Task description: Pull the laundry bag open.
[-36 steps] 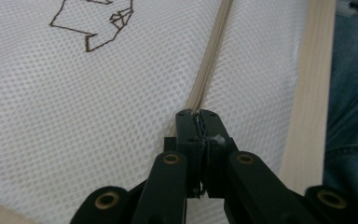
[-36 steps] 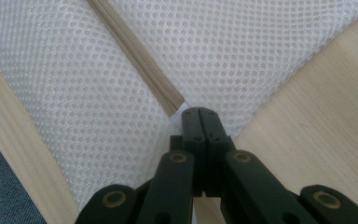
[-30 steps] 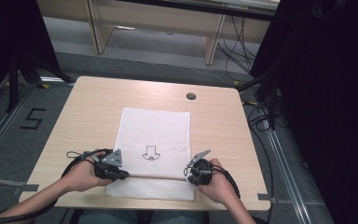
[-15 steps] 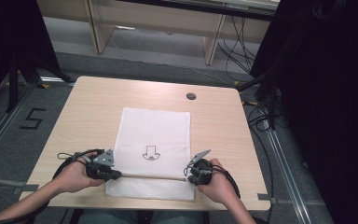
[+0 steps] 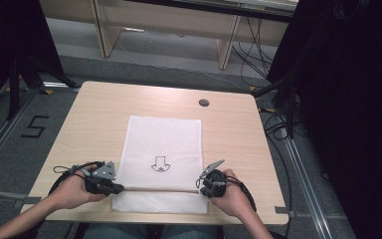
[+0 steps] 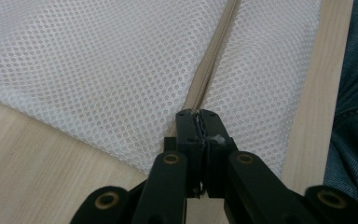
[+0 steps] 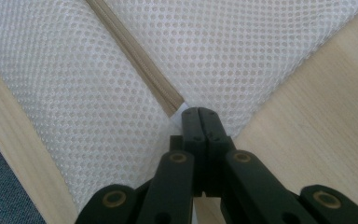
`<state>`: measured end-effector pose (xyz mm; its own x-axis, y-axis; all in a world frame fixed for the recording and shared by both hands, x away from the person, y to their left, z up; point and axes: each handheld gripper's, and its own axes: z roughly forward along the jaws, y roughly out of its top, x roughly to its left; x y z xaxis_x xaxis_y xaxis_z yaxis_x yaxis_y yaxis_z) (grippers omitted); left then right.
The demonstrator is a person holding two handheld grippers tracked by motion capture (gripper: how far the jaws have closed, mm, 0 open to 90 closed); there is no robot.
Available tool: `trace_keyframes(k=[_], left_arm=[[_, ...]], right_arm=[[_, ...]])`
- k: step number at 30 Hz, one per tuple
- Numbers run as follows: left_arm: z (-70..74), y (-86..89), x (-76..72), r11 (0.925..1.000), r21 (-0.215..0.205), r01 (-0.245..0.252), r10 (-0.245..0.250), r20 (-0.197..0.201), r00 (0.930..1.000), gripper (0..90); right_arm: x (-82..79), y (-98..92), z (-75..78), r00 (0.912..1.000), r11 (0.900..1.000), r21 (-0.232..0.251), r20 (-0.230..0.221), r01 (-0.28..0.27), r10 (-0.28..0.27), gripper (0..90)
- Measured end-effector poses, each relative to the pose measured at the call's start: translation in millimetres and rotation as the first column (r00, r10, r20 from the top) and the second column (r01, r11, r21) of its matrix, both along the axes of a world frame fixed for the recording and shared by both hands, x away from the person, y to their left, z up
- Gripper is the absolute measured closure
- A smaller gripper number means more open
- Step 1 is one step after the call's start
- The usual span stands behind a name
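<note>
Your white mesh laundry bag (image 5: 161, 149) lies flat on the wooden table (image 5: 94, 114), its long side running away from you, with a small arrow mark (image 5: 159, 165) printed near its middle. A beige zipper (image 5: 159, 189) crosses the bag close to the near edge, from side to side. Whether anything is inside the bag you cannot tell from here; it lies flat.

Your left gripper (image 5: 118, 188) sits at the left end of that zipper. In the left gripper view its jaws are pressed together on the zipper pull (image 6: 199, 122), the mesh (image 6: 98, 65) spreading out beyond them.

Your right gripper (image 5: 200, 188) is at the bag's right edge, at the other end of the zipper line. In the right gripper view its jaws are clamped tight on the white fabric tab (image 7: 181, 112) where the zipper tape (image 7: 135, 56) ends.
</note>
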<state>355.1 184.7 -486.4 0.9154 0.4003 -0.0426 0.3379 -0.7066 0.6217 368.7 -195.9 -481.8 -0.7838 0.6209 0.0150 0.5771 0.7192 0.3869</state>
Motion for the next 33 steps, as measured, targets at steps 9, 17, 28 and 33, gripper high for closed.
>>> trace_keyframes(k=[9,17,28,33], left_arm=[[0.1,6.1,-0.7,0.9993,0.036,0.011,-0.011,0.010,0.9999,87.6],[-2.4,16.7,-2.9,0.9994,0.019,-0.028,0.028,0.000,0.9996,87.6],[-1.9,23.6,-2.7,0.9978,0.066,-0.001,0.000,0.012,0.9999,87.6],[-2.1,25.0,-2.7,0.9977,0.067,-0.004,0.003,0.012,0.9999,87.6]], right_arm=[[0.2,1.0,0.3,1.0000,1.000,-0.009,0.002,-0.005,0.005,90.0],[0.1,0.7,0.3,1.0000,1.000,-0.007,0.002,-0.003,0.003,90.0],[0.9,0.0,0.2,0.9999,1.000,-0.006,0.007,-0.011,0.011,90.0],[1.2,-0.5,0.5,0.9999,1.000,-0.005,0.005,-0.011,0.011,90.0]])
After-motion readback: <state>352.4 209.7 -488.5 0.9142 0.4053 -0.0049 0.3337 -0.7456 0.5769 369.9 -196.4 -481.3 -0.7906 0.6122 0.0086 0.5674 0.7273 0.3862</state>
